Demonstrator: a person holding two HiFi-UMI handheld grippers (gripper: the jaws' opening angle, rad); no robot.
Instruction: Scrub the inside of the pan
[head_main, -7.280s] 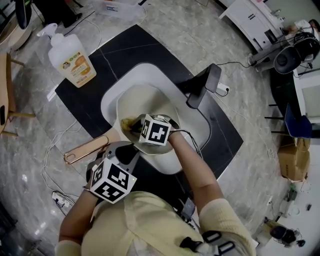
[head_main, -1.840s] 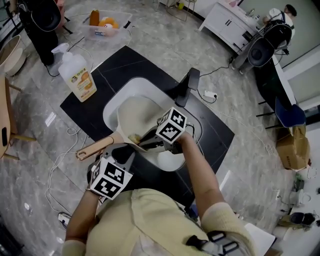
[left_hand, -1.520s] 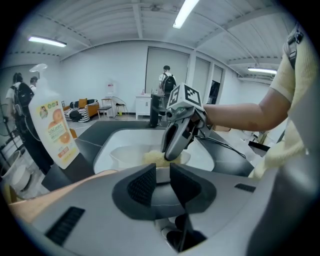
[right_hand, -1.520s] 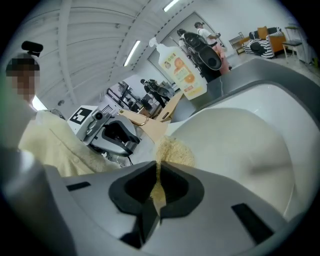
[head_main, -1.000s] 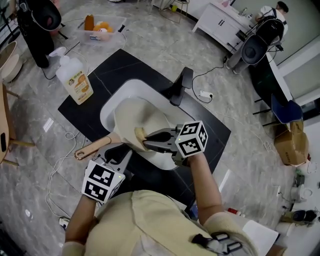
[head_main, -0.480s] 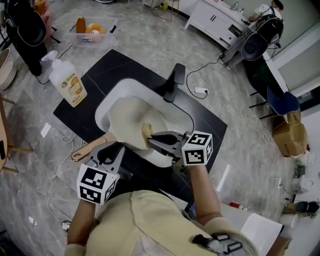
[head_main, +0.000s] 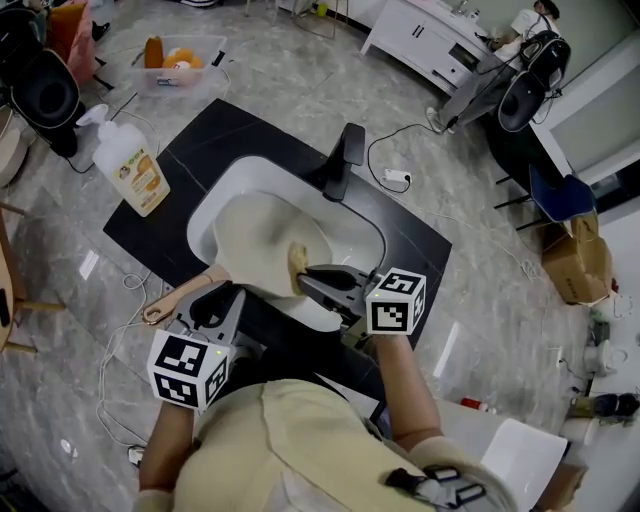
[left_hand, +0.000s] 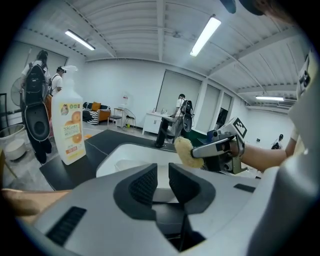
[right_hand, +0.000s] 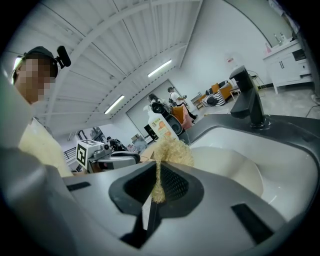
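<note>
Grey marble floor, black slab with white sink (head_main: 215, 190), seen from above. Cream pan (head_main: 250, 230) lying inside sink, handle (head_main: 175, 300) poking out toward left gripper (head_main: 212, 305). Right gripper (head_main: 305, 278) clamped on yellow scrub pad (head_main: 297, 260) at pan's near rim. Likely risk: pan skidding or rocking under scrubbing, handle unheld. Only from left gripper view: jaws a sliver apart, empty. Only from head view: handle just beside them.

cream pan (head_main: 250, 232); yellow scrubber (head_main: 297, 262); white sink (head_main: 226, 181); black counter (head_main: 165, 195)
</note>
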